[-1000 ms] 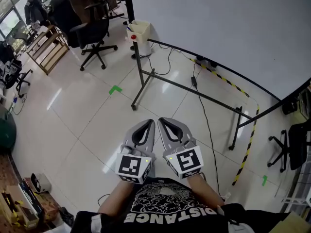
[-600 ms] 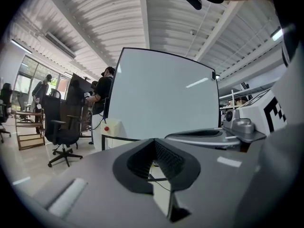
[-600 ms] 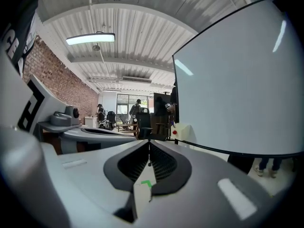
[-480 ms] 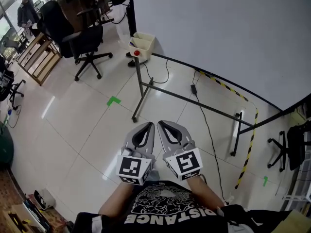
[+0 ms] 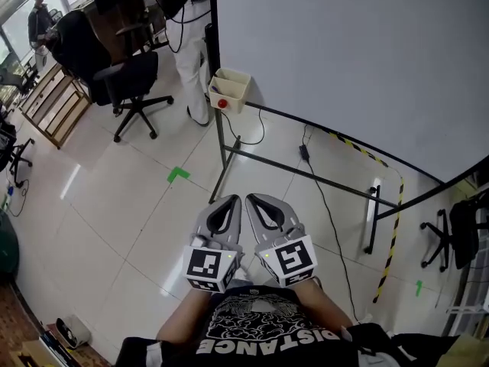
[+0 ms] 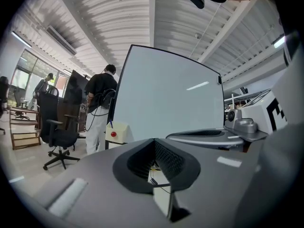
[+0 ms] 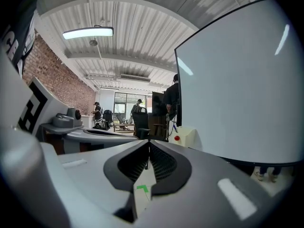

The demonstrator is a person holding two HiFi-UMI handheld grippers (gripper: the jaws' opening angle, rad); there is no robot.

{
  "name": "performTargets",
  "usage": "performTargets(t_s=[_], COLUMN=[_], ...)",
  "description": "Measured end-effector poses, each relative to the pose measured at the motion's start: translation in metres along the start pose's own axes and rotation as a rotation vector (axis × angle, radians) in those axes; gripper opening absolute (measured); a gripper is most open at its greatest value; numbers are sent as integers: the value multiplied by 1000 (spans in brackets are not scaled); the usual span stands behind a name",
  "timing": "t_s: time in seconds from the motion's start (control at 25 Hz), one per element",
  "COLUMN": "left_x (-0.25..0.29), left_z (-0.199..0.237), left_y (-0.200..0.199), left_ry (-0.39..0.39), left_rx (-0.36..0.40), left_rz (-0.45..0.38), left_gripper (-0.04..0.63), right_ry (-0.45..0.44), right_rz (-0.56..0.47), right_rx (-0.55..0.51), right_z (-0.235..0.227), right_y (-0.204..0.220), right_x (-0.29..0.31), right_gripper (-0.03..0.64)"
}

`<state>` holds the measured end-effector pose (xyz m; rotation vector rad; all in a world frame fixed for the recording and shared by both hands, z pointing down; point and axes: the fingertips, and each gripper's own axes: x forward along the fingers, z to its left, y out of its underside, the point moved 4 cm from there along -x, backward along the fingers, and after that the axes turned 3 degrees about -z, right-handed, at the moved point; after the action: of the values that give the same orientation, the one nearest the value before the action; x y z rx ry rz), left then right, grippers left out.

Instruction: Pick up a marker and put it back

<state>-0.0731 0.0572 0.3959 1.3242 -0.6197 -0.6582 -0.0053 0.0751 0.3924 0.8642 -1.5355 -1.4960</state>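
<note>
Beige tray (image 5: 233, 79), maybe markers (image 5: 216, 91), beyond tongs (image 5: 232, 199)

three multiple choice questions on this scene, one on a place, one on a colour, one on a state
1. Where is the cream box?
A. at the whiteboard's lower left corner
B. on the office chair
C. on a wooden shelf

2. What colour is the tape mark left of the whiteboard's stand?
A. red
B. green
C. blue

3. How are the left gripper and right gripper?
A. both wide open
B. left shut on a marker
C. both shut, holding nothing

Answers:
1 A, the box sits at the board's corner, atop the stand's leg.
2 B, the mark is bright green.
3 C, each gripper view shows jaws meeting with nothing between.
</note>
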Motion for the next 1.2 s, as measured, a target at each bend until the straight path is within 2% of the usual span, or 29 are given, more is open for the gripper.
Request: performTargets(t_s=[0.32,0.6,0.96,1.2], left_x=[24,52,112,156], left_z=[17,41,89,105], left_y=[-2,-6,-23,-31], left_ry=[14,-7,-57,-70], left_rx=[-8,0,4,3], left_rz=[-20,-37,-48,-51], left_gripper=[6,6,6,6], right_ry=[11,-12,-52,-69], right_rz=[-14,-44,-65,-57], right_rx=[-7,-12,-17,-26], right_z=[-17,-36,-77,-111], right_y=[-3,-8,-22,-27], right_x=[24,62,129,162], right_gripper=[2,2,2,2])
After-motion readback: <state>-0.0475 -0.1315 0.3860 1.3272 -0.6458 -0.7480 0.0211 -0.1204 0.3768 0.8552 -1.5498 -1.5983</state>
